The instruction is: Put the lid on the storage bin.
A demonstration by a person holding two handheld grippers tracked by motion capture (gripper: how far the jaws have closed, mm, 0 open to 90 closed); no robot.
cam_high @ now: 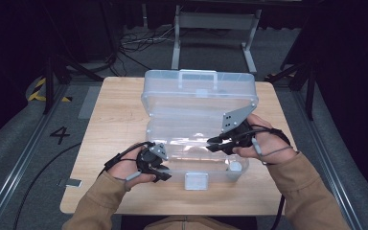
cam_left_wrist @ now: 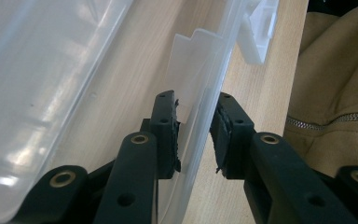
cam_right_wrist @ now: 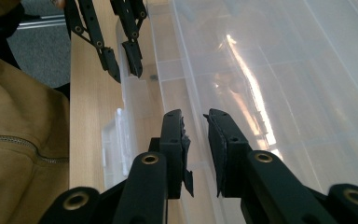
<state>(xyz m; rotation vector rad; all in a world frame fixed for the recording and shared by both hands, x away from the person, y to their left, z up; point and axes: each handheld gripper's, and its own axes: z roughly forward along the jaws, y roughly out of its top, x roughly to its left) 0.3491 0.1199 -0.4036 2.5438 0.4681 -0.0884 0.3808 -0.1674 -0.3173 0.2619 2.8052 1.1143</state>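
Straddling the front wall of the clear box (cam_high: 191, 120), lid already up: left gripper (cam_left_wrist: 196, 135) and right gripper (cam_right_wrist: 196, 149), jaws part-open, apparently not clamping. Box remains on desk (cam_high: 115, 115).

The person wears tan sleeves (cam_high: 302, 184), and a tan jacket with a silver zip (cam_left_wrist: 328, 120) shows just beside the table (cam_high: 120, 120) edge. Each hand holds a black gripper: the left gripper (cam_high: 165, 175), near the table's front edge, and the right gripper (cam_high: 210, 143), farther in, each have a grey three-cornered plate (cam_high: 236, 117) on top and a grey cable (cam_high: 268, 152) looping off. Up close the black jaws have round brass-ringed holes (cam_right_wrist: 149, 159) and rough, torn black pads (cam_left_wrist: 220, 135).
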